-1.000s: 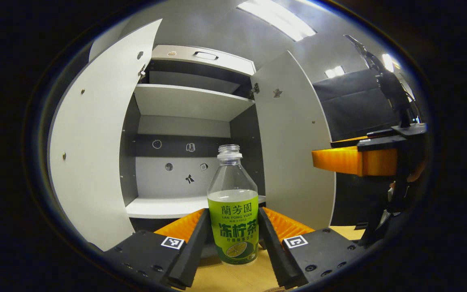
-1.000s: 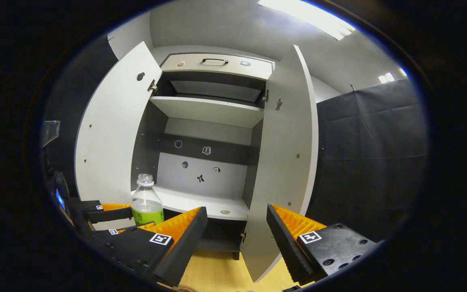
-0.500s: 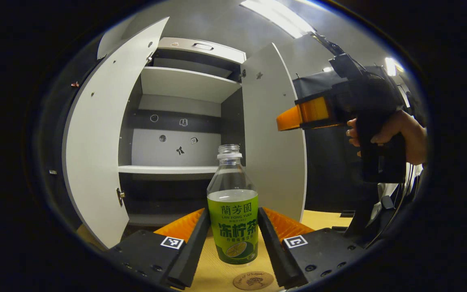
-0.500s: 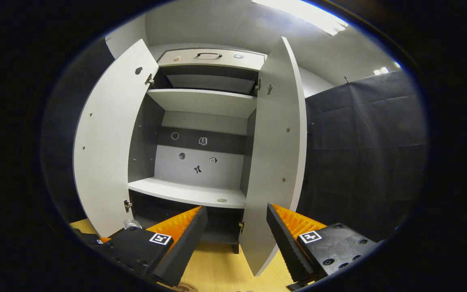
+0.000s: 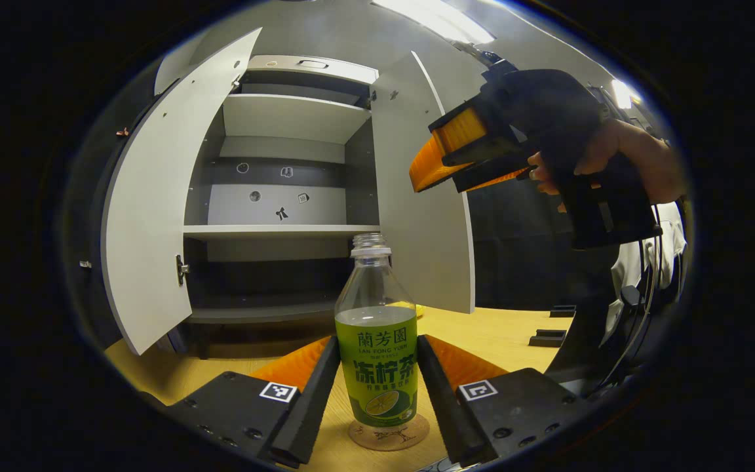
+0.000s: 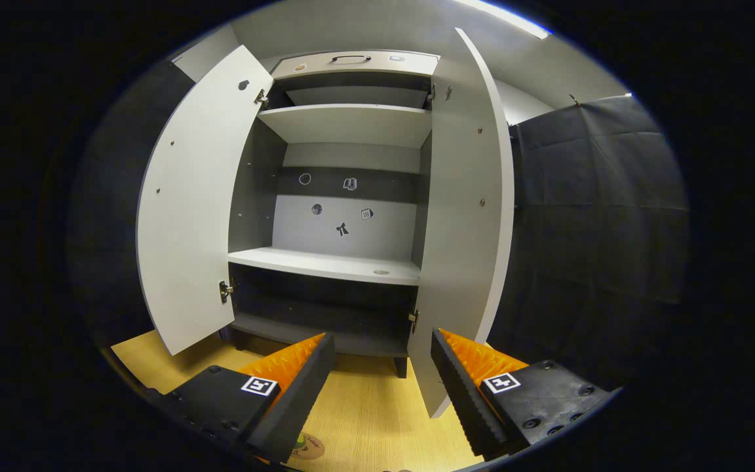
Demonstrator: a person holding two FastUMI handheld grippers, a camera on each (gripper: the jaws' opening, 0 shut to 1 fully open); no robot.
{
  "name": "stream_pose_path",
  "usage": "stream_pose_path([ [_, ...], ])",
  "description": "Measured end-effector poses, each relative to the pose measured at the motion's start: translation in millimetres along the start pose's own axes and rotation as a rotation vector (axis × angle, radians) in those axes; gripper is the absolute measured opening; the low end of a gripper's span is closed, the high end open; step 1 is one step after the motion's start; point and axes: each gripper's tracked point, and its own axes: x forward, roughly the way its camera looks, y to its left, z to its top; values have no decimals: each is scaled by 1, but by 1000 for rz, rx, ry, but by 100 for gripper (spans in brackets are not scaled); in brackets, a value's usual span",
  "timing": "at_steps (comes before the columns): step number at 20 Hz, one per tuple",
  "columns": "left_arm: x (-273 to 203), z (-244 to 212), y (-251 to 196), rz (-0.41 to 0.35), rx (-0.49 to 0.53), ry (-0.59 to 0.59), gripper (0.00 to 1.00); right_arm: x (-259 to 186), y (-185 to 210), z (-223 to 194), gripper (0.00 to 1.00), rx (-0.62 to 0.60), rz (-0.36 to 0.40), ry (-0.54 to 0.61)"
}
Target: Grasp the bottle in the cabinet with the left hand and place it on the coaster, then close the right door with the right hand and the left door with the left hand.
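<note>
Left gripper view: the left gripper clamps its jaws on the light, capless, part-full bottle over the coaster; keep it upright. The right gripper gapes, empty.

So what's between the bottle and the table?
The coaster: in the left gripper view the bottle stands on it, with the table beneath.

Spread tongs before the open cabinet, right door ajar.
</note>
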Motion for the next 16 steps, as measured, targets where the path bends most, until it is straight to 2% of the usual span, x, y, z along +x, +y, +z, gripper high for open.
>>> stream_pose_path([
  [2, 4, -10, -3, -7, -27, 6, 75, -3, 3, -10, 98, -12, 13, 16],
  [6, 8, -24, 3, 15, 7, 11, 75, -3, 9, -30, 98, -23, 34, 55],
  [9, 10, -36, 0, -2, -16, 33, 75, -2, 8, -34, 98, -12, 28, 67],
  [13, 8, -37, -6, -26, 33, 18, 75, 0, 3, -39, 98, -28, 13, 81],
  [16, 7, -35, -8, -37, 34, 13, 77, 0, 4, -43, 98, -15, 18, 92],
])
